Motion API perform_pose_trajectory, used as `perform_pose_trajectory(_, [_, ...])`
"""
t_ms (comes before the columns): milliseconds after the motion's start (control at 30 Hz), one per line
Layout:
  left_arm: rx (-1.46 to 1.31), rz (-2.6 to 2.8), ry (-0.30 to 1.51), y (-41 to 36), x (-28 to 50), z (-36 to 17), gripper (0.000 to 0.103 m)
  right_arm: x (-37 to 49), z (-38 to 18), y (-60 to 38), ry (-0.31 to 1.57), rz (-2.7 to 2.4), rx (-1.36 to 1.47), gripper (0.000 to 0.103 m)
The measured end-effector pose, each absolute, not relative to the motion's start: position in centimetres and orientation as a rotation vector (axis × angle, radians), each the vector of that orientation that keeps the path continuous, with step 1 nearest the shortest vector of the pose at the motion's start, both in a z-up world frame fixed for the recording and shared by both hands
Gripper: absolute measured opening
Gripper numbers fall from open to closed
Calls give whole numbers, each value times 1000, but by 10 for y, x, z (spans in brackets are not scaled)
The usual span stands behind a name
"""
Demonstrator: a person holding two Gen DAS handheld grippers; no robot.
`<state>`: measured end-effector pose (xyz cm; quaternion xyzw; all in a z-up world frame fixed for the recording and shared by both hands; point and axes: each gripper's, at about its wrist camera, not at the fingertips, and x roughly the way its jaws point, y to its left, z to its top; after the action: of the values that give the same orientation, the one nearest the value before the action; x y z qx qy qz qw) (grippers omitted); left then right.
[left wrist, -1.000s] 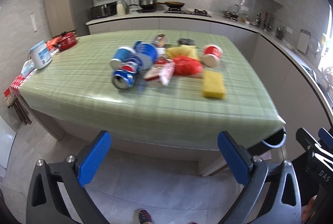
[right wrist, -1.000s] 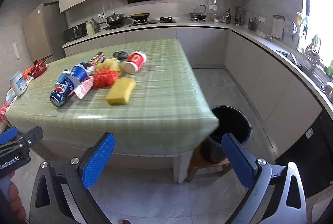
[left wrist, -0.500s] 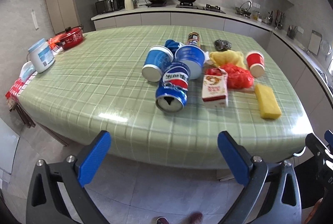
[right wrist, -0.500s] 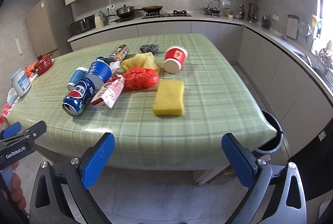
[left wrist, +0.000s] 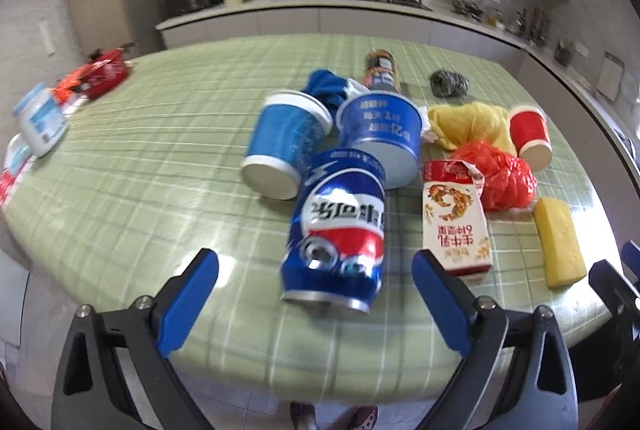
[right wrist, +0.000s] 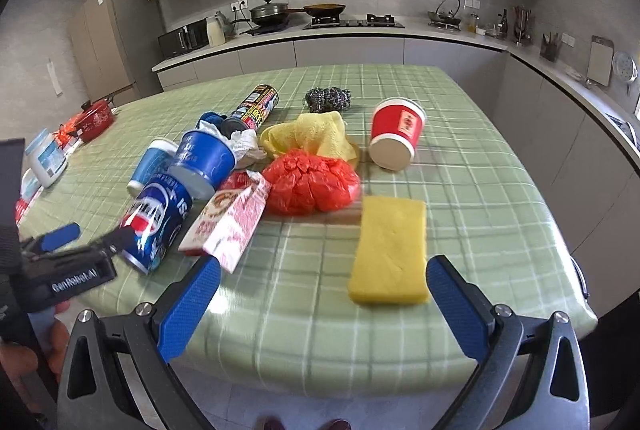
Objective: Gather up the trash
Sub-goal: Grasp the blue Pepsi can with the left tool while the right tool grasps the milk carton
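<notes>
Left gripper [left wrist: 314, 284] jaws wide, just closing slightly, nothing held; crushed can [left wrist: 336, 230] lies just beyond them. Right gripper [right wrist: 320, 294] wide, empty; sponge [right wrist: 390, 250] right of the can.

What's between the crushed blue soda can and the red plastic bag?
A red-and-white carton lies between the soda can and the red bag, flat on the table; the left wrist view shows it best.
</notes>
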<state>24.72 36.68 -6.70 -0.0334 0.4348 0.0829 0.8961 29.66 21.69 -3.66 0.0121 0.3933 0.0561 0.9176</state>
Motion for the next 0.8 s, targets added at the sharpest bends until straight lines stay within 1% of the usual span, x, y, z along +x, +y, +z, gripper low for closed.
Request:
perform_pose_trajectory(67, [-44,128,924,367,258,-74,85,307,-42,223,815,109,38,103])
perform_pose_trajectory(100, [-29,105,939,368,264,-79,82,313,-45,227,823,105,51,103])
perform_pose_trajectory(167, [-15,59,968,371,271,-87,71,320,-51,234,836,105,82,103])
perform_pose_trajectory(200, [-18,32,981,374,273,-91,69,325,-54,238,838,101,92,102])
perform_pose_trajectory(233, [-24,14,987,378,273,-93,63,328,-56,241,839,96,99,100])
perform_pose_trajectory(267, [-31,-4,986,380,273,-94,63,333,-59,246,842,92,108,98])
perform_pose_trajectory(333, [-36,-29,958,386,267,-92,62,341,-66,254,859,94,123,91])
perform_pose_trajectory(367, [-35,-42,948,390,263,-90,62,345,-70,259,870,95,133,90])
perform_pose_trajectory(567, [-77,-84,923,414,246,-86,61,365,-89,286,909,121,160,89])
perform_pose_trajectory(767, [-88,-92,919,425,250,-83,61,383,-110,306,957,142,178,89])
perform_pose_trajectory(800, [-86,-95,920,425,250,-83,61,385,-112,308,964,141,174,85])
